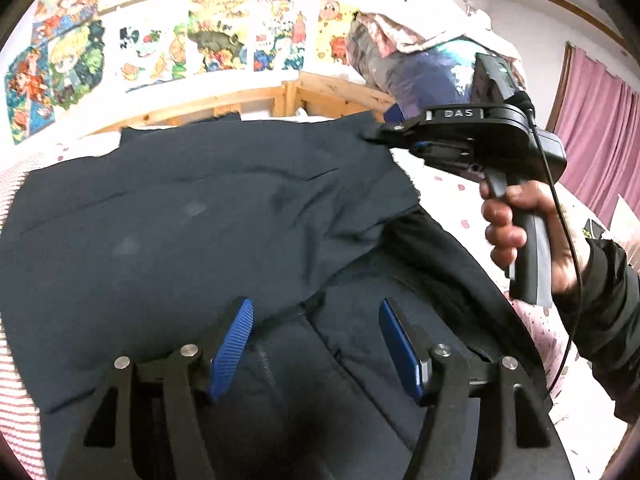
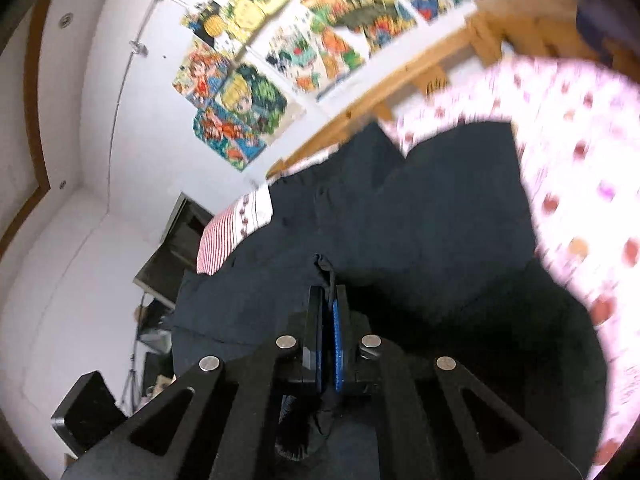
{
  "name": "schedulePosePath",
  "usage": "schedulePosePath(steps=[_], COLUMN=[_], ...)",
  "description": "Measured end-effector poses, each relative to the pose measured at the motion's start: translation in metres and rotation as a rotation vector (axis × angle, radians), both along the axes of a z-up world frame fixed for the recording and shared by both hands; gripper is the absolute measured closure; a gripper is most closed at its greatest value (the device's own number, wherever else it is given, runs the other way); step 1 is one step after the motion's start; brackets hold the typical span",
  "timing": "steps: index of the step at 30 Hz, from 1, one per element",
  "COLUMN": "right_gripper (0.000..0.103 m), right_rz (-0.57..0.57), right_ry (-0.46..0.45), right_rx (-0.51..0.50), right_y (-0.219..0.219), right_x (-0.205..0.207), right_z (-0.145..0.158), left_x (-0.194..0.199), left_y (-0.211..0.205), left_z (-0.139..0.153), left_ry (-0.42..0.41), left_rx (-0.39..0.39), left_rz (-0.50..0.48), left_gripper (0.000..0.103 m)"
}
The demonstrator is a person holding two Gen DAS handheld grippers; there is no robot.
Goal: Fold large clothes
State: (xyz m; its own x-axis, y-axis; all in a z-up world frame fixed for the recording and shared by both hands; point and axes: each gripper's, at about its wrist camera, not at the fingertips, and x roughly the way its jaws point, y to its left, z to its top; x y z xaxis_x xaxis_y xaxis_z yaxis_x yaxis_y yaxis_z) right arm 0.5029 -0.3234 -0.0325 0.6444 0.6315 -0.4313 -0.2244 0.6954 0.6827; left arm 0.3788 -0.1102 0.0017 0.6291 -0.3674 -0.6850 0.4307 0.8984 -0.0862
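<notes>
A large dark garment (image 1: 192, 216) lies spread over a bed with a pink-dotted sheet (image 2: 580, 168), one layer already turned over toward the wooden bed frame (image 1: 248, 100). The step in hand appears to be a fold in mid-course: the right gripper (image 2: 329, 320) has its 2 blue pads pressed together on a bunched edge of the fabric, while the left gripper (image 1: 316, 344) hangs above the cloth with its jaws apart and nothing between them. The left-wrist view shows the right gripper at the garment's far corner, carried by a hand (image 1: 516, 224) wrapped around its handle, a dark sleeve (image 1: 608, 312) behind. Both tools point downward, the left more steeply. The next move probably calls for the left gripper to take a matching edge, so that both can carry the layer across evenly without dragging the layer beneath.
</notes>
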Motion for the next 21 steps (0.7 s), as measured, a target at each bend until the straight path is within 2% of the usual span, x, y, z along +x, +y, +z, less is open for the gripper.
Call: schedulePosePath(steps=[4, 6, 10, 15, 19, 21], right_gripper=[0.098, 0.098, 0.098, 0.098, 0.098, 0.095], right_rz=[-0.088, -0.135, -0.238, -0.312, -0.315, -0.305], right_ry=[-0.086, -0.119, -0.148, -0.072, -0.016, -0.009], right_rx=[-0.085, -0.131, -0.233, -0.336, -0.381, -0.398], right_y=[-0.013, -0.026, -0.047, -0.068, -0.07, -0.067], right_x=[-0.003, -0.007, -0.004, 0.019, 0.039, 0.04], right_z=[0.035, 0.044, 0.058, 0.043, 0.017, 0.01], left_x=[-0.001, 0.002, 0.031, 0.077, 0.111, 0.115], left_y=[0.029, 0.045, 0.089, 0.12, 0.122, 0.12], left_z=[0.015, 0.021, 0.034, 0.031, 0.008, -0.001], left_ry=[-0.044, -0.063, -0.095, -0.066, -0.011, 0.0], left_rx=[0.006, 0.008, -0.023, -0.051, 0.037, 0.058], left_rz=[0.08, 0.135, 0.292, 0.393, 0.426, 0.427], left_gripper=[0.04, 0.039, 0.037, 0.037, 0.037, 0.037])
